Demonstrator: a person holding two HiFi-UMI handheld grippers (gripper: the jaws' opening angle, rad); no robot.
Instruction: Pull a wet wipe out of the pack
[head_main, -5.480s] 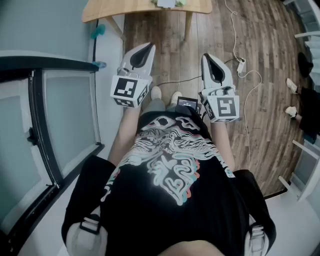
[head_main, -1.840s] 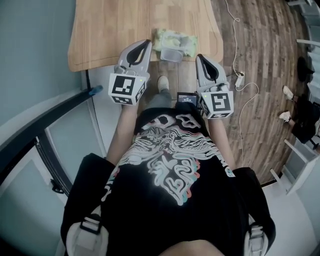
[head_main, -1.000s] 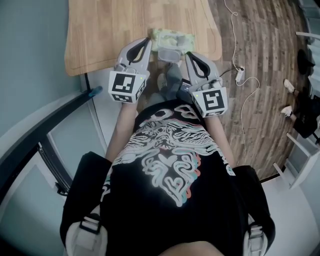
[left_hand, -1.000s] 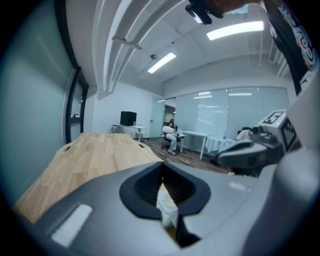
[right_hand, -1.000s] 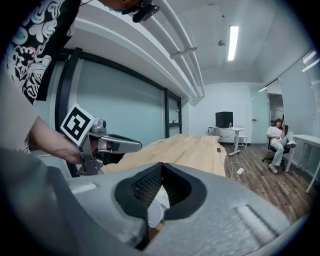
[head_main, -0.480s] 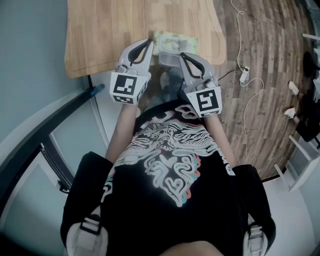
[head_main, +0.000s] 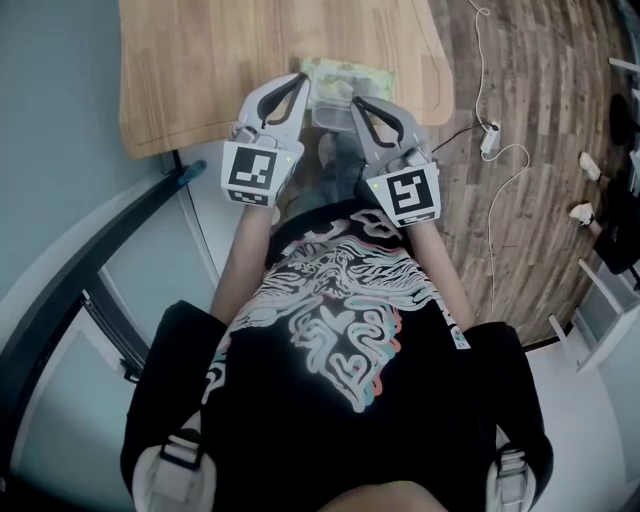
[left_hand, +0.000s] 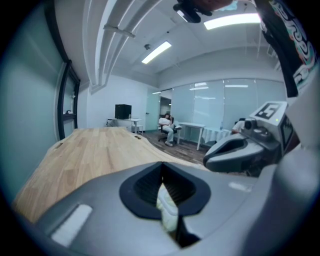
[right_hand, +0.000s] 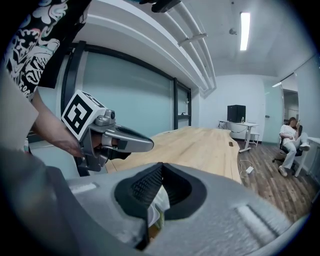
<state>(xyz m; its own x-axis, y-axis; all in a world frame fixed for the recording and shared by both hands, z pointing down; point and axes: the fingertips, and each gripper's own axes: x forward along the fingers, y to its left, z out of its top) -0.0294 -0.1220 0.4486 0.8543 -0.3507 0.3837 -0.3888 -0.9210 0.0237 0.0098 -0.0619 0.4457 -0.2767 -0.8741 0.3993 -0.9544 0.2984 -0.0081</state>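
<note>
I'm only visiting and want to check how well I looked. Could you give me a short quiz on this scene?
1. True or false: the wet wipe pack lies at the edge of the table nearest the person.
2. The table top looks like: A) glass B) wood C) metal.
3. Fill in: the fingers of the left gripper and the right gripper are both ____.
Key: 1 true; 2 B; 3 shut.

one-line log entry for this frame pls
phase: pre-grasp | left hand-held gripper: shut, at left end of wet wipe pack | right hand-held gripper: shut, at pack's near side | pull: not started
</note>
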